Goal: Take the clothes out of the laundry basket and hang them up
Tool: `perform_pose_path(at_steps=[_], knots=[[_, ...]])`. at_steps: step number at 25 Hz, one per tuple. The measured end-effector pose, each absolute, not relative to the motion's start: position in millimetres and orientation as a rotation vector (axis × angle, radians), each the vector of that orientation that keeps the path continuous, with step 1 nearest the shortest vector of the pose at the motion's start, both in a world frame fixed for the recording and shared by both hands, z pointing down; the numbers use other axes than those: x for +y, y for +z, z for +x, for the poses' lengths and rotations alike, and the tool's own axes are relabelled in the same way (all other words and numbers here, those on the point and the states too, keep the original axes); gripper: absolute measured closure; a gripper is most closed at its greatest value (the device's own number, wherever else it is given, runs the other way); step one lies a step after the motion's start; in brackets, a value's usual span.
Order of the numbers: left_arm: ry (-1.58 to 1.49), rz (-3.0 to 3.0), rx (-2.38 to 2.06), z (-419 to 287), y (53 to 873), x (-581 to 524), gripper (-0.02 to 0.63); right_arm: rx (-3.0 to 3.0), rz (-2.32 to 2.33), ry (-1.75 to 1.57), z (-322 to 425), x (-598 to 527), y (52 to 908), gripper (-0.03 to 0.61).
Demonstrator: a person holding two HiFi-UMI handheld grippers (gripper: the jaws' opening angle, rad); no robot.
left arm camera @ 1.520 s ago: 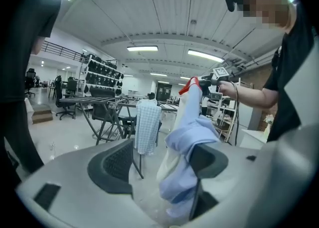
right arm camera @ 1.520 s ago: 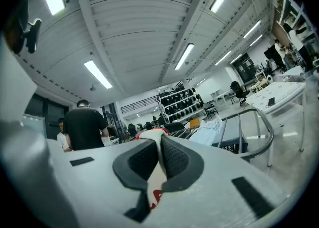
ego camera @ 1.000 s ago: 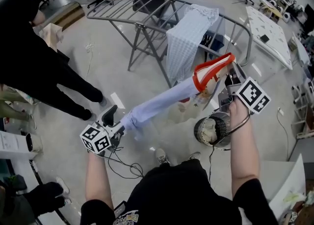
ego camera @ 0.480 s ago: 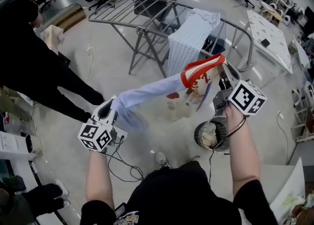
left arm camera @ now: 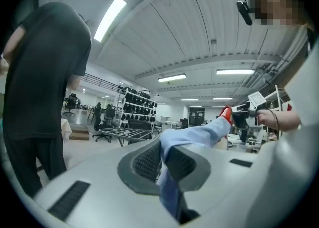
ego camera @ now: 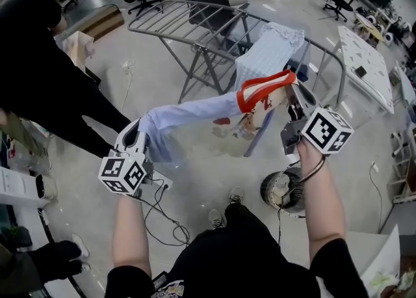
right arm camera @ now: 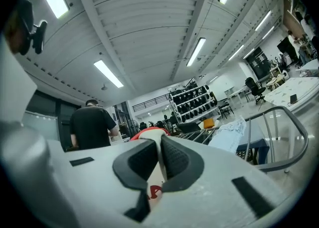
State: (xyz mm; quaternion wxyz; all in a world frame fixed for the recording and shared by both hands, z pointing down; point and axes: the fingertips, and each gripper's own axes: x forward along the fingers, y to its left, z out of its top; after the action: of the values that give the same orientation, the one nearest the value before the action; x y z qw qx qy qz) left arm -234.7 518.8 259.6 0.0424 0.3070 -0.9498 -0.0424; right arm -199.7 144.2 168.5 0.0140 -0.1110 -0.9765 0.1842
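The left tongs (ego camera: 135, 137) had just been closing and were clenched on the pale blue sleeve (ego camera: 195, 109). The right tongs (ego camera: 294, 103) were clamped on the red-collared neck end of the same garment (ego camera: 257, 108). The garment hung stretched in the air between them (well clear of the laundry basket (ego camera: 284, 189) on the floor by the person's feet). The step in hand looked like carrying it to the drying rack (ego camera: 182, 20), where a checked cloth (ego camera: 270, 53) was draped. Next it would need lifting over a free rail and spreading out. Both forearms reached forward, held apart, tongs pointing level.
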Motion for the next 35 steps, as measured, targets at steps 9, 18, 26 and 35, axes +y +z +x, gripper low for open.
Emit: perform_pose_path(at_steps=[9,18,26,35], knots=[[-0.114,0.753,-2.976,-300.1,234.1,522.9,0.595,-3.007,-0.487,0.611,-277.4,152.7,169.5,0.571],[-0.095,0.585,-3.034,-360.0,219.5,513.9,0.595,-2.967,-0.664,0.592,-361.4,154.2,172.1,0.571],[-0.080,0.513,-3.048,-403.7,208.0,512.0,0.596,-2.948,-0.757,0.627,-411.4,171.6,165.3,0.570],[-0.101,0.658,-3.059,-487.5,185.3,538.1,0.597,-3.023,-0.633,0.598,-458.2,193.4,141.0,0.571]])
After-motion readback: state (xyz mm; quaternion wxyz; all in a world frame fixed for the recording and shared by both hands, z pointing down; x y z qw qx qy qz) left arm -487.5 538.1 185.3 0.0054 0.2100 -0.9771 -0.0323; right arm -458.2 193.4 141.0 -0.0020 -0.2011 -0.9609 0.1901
